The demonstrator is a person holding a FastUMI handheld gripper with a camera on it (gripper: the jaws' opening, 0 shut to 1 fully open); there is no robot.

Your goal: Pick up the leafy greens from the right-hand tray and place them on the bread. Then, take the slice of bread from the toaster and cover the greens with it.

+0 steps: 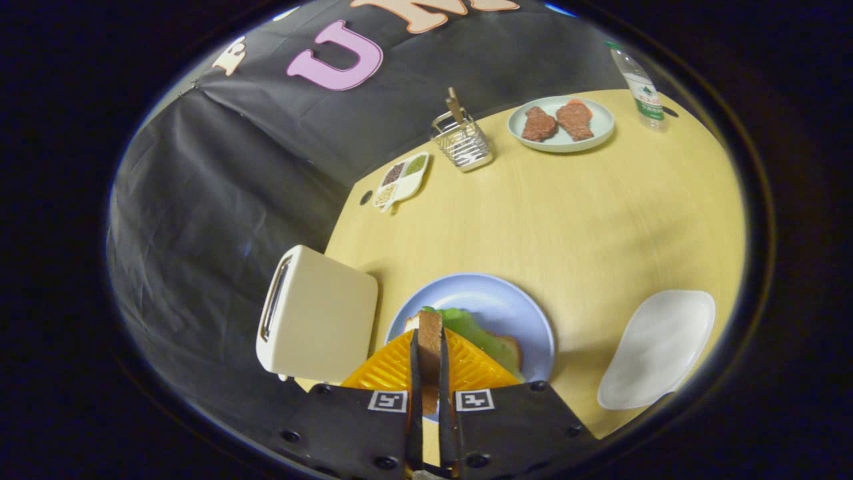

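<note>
The gripper [430, 360] has its two fingers nearly closed, pinching an upright brown-crusted slice of bread [430, 343] edge-on between them, above the round pale blue plate [496, 303]. On that plate lie ruffled green leafy greens [476, 330] over another slice of bread. Just beside the plate stands the cream rectangular toaster [320, 320]; on the plate's other side, apart, lies an oval white tray [656, 347].
</note>
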